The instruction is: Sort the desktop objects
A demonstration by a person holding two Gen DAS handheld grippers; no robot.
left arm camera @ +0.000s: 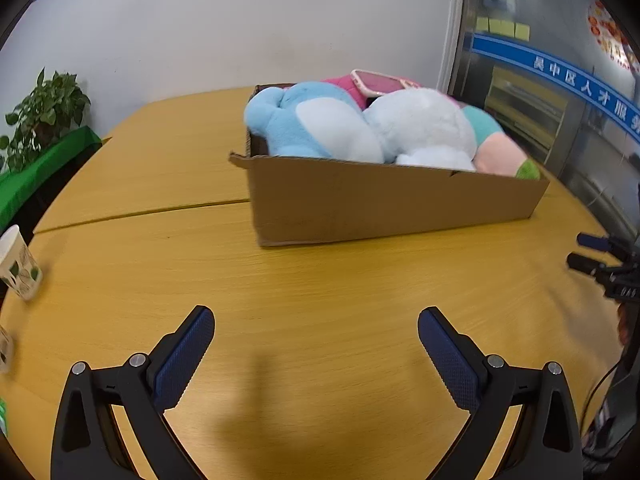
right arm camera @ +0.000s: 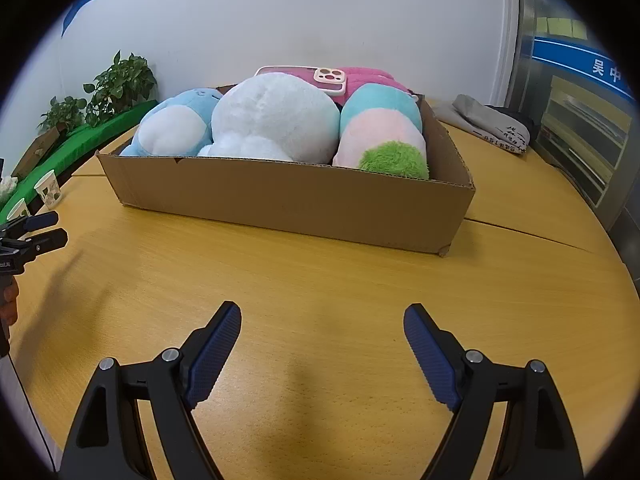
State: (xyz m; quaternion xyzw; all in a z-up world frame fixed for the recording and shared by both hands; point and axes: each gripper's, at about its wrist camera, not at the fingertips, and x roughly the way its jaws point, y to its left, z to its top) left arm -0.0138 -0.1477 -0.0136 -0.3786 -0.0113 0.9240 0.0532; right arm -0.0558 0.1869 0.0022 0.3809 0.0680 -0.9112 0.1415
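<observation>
A cardboard box (left arm camera: 384,204) (right arm camera: 296,204) stands on the wooden table (left arm camera: 280,280) (right arm camera: 320,272). It holds a blue plush (left arm camera: 304,120) (right arm camera: 172,120), a white plush (left arm camera: 420,124) (right arm camera: 276,120), and a teal, pink and green plush (right arm camera: 380,128) (left arm camera: 500,148). A pink phone (right arm camera: 308,78) (left arm camera: 380,80) lies on top at the back. My left gripper (left arm camera: 316,332) is open and empty above the table, short of the box. My right gripper (right arm camera: 322,328) is open and empty, also short of the box.
Paper cups (left arm camera: 18,264) (right arm camera: 48,190) stand at the table's left edge. Potted plants (left arm camera: 44,116) (right arm camera: 120,84) sit on a green ledge at the left. Folded grey cloth (right arm camera: 488,120) lies right of the box. A glass partition (left arm camera: 560,100) is at the right.
</observation>
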